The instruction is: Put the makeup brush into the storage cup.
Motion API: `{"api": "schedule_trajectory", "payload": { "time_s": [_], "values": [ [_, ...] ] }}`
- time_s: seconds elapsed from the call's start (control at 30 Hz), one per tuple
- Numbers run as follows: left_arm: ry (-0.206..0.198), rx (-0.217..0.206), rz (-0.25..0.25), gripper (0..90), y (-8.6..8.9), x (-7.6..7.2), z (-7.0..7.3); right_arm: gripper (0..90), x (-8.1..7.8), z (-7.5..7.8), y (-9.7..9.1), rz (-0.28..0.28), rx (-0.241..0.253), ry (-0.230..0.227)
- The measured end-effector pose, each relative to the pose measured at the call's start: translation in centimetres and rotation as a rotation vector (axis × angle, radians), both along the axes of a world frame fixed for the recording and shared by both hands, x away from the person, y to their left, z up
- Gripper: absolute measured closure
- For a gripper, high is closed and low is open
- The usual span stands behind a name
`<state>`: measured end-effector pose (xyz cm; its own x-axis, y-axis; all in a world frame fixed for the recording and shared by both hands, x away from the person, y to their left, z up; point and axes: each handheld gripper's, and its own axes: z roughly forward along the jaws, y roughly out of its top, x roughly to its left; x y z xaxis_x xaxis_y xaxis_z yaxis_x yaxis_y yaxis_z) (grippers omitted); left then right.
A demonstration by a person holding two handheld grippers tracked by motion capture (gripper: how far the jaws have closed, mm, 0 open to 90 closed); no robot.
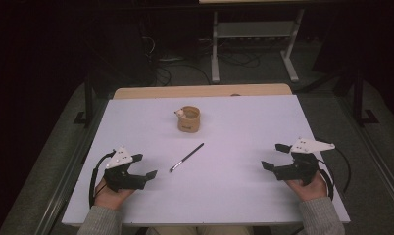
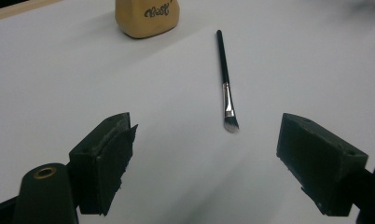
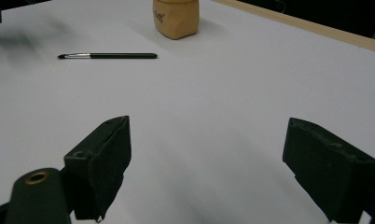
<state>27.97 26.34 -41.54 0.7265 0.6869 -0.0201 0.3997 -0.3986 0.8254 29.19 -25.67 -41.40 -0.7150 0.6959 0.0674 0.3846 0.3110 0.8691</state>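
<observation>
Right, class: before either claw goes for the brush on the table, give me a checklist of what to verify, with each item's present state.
1. Left claw open: ok.
2. Right claw open: ok.
3. Brush lying flat, free of the cup: ok.
4. Left claw's path to the brush unobstructed: ok.
5. Brush bristles point toward the left claw: ok.
6. Cup has room inside for the brush: cannot tell.

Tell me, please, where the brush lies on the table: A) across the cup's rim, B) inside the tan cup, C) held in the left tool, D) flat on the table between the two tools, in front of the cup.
D: the brush lies flat on the white table, nearer the person than the cup, with both tools open and apart from it.
</observation>
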Motion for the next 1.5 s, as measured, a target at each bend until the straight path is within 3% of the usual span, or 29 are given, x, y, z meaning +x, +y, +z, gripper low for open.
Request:
{"api": "schedule_trajectory", "payload": {
  "time_s": [0.57, 0.77, 1.33, 1.5],
  "values": [
    [0.001, 0.009, -0.002, 18.7, 0.0, 0.0, 0.0, 14.2, 0.1, -0.1, -0.1, -0.004, -0.005, 0.009],
    [0.005, -0.024, -0.006, 18.4, -0.1, -0.2, 0.1, 14.2, 0.0, -0.1, -0.1, -0.004, -0.010, 0.004],
    [-0.001, -0.001, -0.029, 18.7, -0.7, -0.1, 0.5, 14.3, -0.3, 0.1, -0.1, -0.005, -0.015, -0.004],
    [0.013, 0.002, -0.031, 18.6, -1.4, 0.0, 0.9, 14.2, -0.2, 0.0, -0.1, -0.009, -0.022, -0.001]
  ]
}}
